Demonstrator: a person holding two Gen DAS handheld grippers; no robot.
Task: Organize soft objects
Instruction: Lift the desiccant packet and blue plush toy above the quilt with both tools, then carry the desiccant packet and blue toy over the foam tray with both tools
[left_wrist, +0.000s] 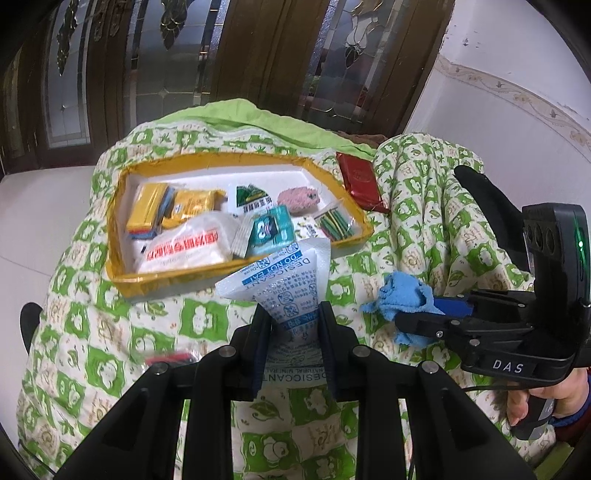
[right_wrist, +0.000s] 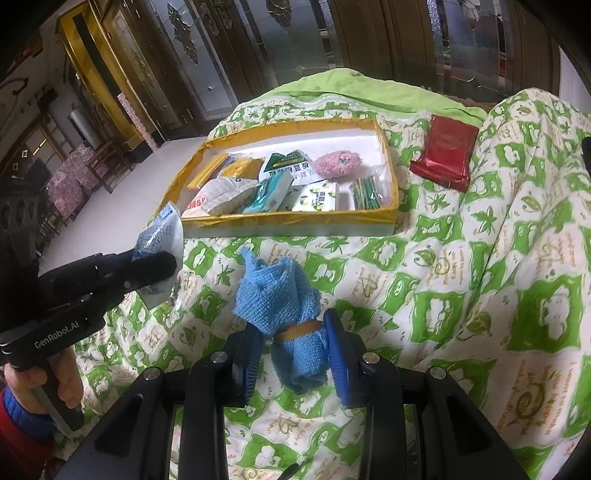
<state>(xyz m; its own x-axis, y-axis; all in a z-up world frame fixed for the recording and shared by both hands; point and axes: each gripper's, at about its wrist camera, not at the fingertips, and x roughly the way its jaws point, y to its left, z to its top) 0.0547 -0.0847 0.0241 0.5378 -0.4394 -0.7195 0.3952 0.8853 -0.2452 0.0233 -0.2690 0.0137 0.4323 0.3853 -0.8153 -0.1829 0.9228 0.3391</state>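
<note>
The left claw (left_wrist: 293, 325) pinches a desiccant packet (left_wrist: 280, 284). The right claw (right_wrist: 295, 332) clamps a blue cloth (right_wrist: 284, 295). The yellow-rimmed tray (right_wrist: 295, 218) lies at twelve o'clock.

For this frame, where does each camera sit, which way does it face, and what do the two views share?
Left wrist: on the left hand-held gripper, looking forward over the desiccant packet it grips toward the yellow-rimmed tray; the right hand-held gripper and its hand show.
Right wrist: on the right hand-held gripper, gripping the blue cloth, facing the tray; the left hand-held gripper shows.
Shared: tray, red pouch, green quilt.
</note>
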